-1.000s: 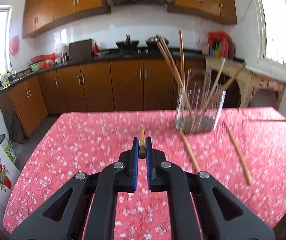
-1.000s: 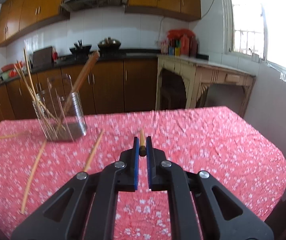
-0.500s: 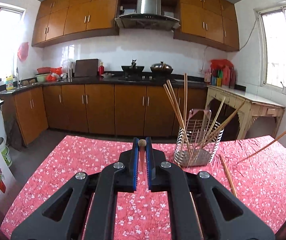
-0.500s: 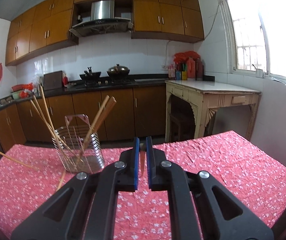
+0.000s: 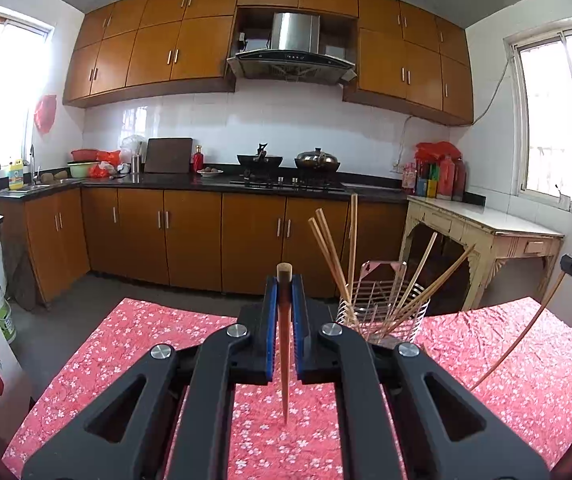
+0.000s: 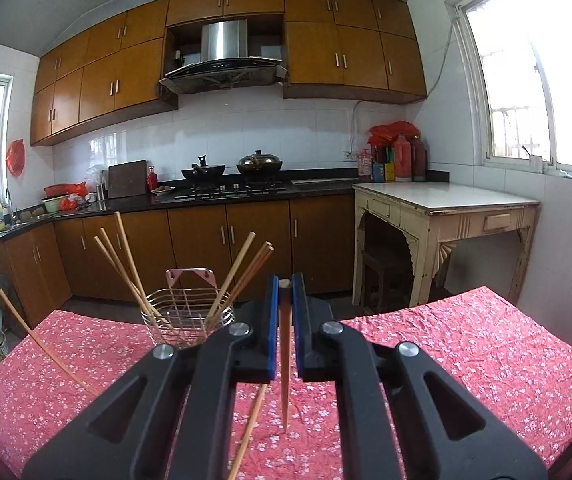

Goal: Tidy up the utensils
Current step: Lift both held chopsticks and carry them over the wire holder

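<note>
My left gripper [image 5: 284,280] is shut on a wooden chopstick [image 5: 284,360] that hangs point-down above the table. My right gripper [image 6: 284,286] is shut on another chopstick [image 6: 284,364], also point-down. A wire utensil holder [image 5: 381,312] with several chopsticks stands just right of the left gripper; in the right wrist view the holder [image 6: 188,316] is left of the gripper. The right gripper's chopstick [image 5: 517,340] shows at the right edge of the left wrist view, and the left one [image 6: 42,340] at the left of the right wrist view.
A red flowered tablecloth [image 6: 465,352] covers the table. One loose chopstick [image 6: 248,432] lies on it below the right gripper. Kitchen cabinets [image 5: 190,240] stand behind, and a cream side table [image 6: 445,208] stands at the right.
Both grippers have risen and tilted up from the table, each lifting its chopstick. The chopsticks now hang point-down and the holder sits lower in both views.
</note>
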A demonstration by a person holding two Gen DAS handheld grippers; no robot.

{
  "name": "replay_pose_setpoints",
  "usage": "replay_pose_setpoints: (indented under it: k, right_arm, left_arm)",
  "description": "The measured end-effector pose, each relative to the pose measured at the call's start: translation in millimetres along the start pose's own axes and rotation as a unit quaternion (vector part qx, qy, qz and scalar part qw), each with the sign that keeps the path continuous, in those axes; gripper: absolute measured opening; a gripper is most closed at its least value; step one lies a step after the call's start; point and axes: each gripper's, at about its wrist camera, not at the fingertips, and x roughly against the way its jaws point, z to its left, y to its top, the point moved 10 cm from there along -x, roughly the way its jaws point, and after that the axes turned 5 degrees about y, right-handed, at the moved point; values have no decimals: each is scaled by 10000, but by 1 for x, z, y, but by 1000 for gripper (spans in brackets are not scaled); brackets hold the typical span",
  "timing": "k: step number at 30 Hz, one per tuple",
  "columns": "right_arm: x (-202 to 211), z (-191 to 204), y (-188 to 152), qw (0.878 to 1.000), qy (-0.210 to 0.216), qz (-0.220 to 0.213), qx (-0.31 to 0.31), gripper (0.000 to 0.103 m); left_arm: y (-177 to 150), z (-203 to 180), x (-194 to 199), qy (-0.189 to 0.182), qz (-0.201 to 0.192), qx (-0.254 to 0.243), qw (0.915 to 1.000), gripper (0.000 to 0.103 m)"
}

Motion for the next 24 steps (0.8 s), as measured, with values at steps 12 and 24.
replay_pose_setpoints:
  k: [12,24]
  right_arm:
    - [9,17,13,9996,240,-132,4,8]
    - [11,26,41,9977,565,-289,-230,8]
  left_arm:
    - [15,-10,12,-145,-223,102,9996,7]
    - [41,-23,16,-306,-386,235,9985,7]
